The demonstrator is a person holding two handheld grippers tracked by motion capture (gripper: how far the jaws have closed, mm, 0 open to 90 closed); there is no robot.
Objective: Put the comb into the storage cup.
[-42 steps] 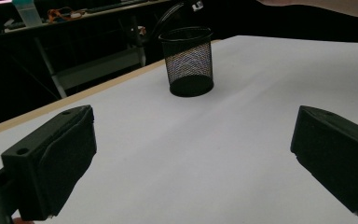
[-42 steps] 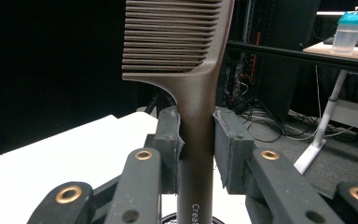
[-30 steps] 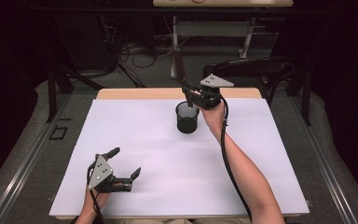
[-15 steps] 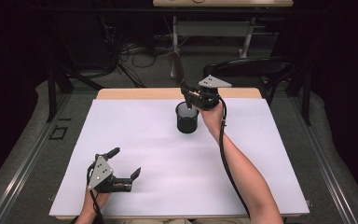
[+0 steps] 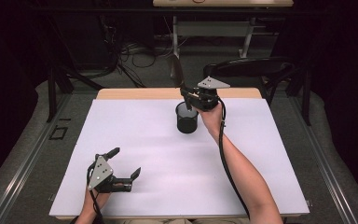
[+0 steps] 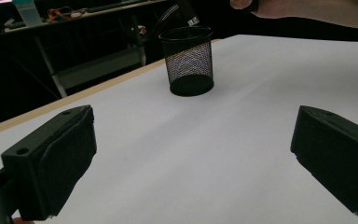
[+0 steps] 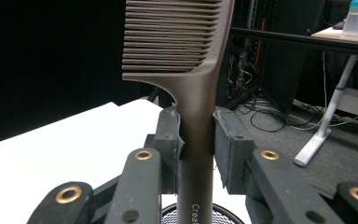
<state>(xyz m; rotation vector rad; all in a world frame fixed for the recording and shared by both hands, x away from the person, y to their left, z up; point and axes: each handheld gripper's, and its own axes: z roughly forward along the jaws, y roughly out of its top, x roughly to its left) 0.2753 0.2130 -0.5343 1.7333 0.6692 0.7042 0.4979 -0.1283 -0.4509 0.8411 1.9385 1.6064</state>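
Currently the right gripper (image 5: 189,94) is positioned directly above the black mesh cup (image 5: 187,118), which stands upright toward the far edge of the white tabletop (image 5: 261,154). Its fingers (image 7: 168,140) are clamped on the handle of a brown comb (image 7: 193,84), held upright with the toothed end uppermost. In the right gripper view the lower handle end sits over the cup's rim, which shows at the bottom of that view; whether the tip has entered the cup cannot be determined from these views.

Compared with the high view a second ago, the right gripper has shifted only slightly above the cup and the comb has remained vertical. The cup has not moved. This is judged to be fine alignment rather than transport: the carrying stage appears complete, and lowering and release remain outstanding.

The left gripper (image 5: 121,164) rests near the front left of the tabletop, well apart from the cup, unchanged in position. Its fingers (image 6: 56,161) stand wide apart and hold nothing.

Risk noted: the cup is light and unsupported; an off-centre descent could catch the rim and tip it.
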